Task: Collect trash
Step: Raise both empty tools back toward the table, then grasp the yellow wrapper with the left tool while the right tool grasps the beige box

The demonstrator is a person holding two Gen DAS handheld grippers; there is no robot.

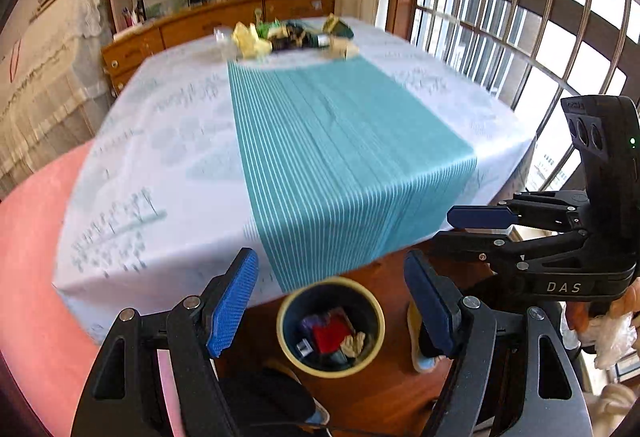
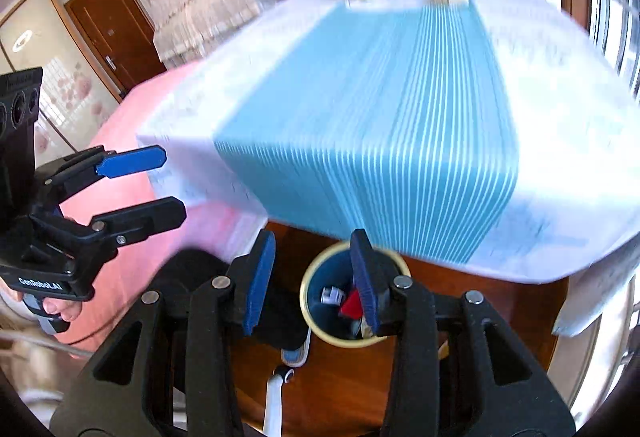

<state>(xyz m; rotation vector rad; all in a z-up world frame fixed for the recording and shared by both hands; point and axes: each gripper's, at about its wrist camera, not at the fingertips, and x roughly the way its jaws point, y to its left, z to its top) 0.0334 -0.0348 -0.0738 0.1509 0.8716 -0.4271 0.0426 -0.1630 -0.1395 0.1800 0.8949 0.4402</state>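
The left gripper [image 1: 332,301] is spread wide, empty, above the bin [image 1: 330,327] at 6 o'clock (red wrapper, crumpled paper inside). The right gripper [image 2: 314,285] also gapes empty. The trash pile [image 1: 294,35] sits on the tabletop [image 1: 180,141] at 12 o'clock.

A white tablecloth [image 1: 168,141] carries a teal runner [image 1: 340,157] with thin white stripes. At lower centre, the dark blue bin [image 1: 331,327] has a cream rim; the gripper pads [image 1: 233,303] are blue.
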